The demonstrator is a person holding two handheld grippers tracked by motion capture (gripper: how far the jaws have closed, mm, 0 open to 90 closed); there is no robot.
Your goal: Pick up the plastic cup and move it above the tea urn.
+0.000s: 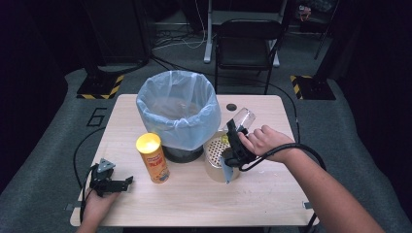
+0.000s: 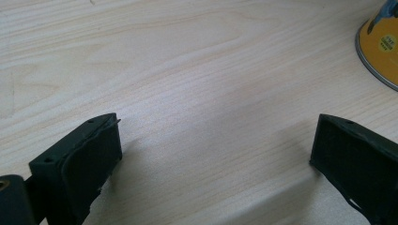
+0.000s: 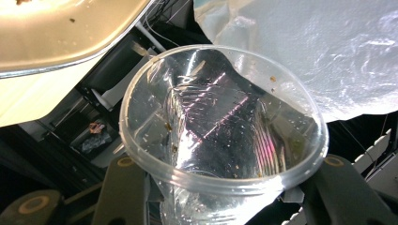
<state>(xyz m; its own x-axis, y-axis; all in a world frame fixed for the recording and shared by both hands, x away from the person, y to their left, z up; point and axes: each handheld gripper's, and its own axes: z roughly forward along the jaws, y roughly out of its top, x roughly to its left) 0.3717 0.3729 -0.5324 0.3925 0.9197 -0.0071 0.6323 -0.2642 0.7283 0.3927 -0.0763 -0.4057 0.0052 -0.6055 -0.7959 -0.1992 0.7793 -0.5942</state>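
The right gripper (image 1: 235,138) clamps a clear plastic cup (image 3: 223,136), tilted beside the bag-lined bin (image 1: 177,111); the left gripper (image 1: 109,180) rests wide open on the table (image 2: 197,70), holding nothing.

My right gripper (image 1: 236,141) pinches a clear, glossy plastic cup (image 3: 220,126), creased and speckled. The table (image 2: 197,70) is pale matt wood grain; the bin liner (image 1: 177,104) is thin, shiny, crinkled bluish plastic
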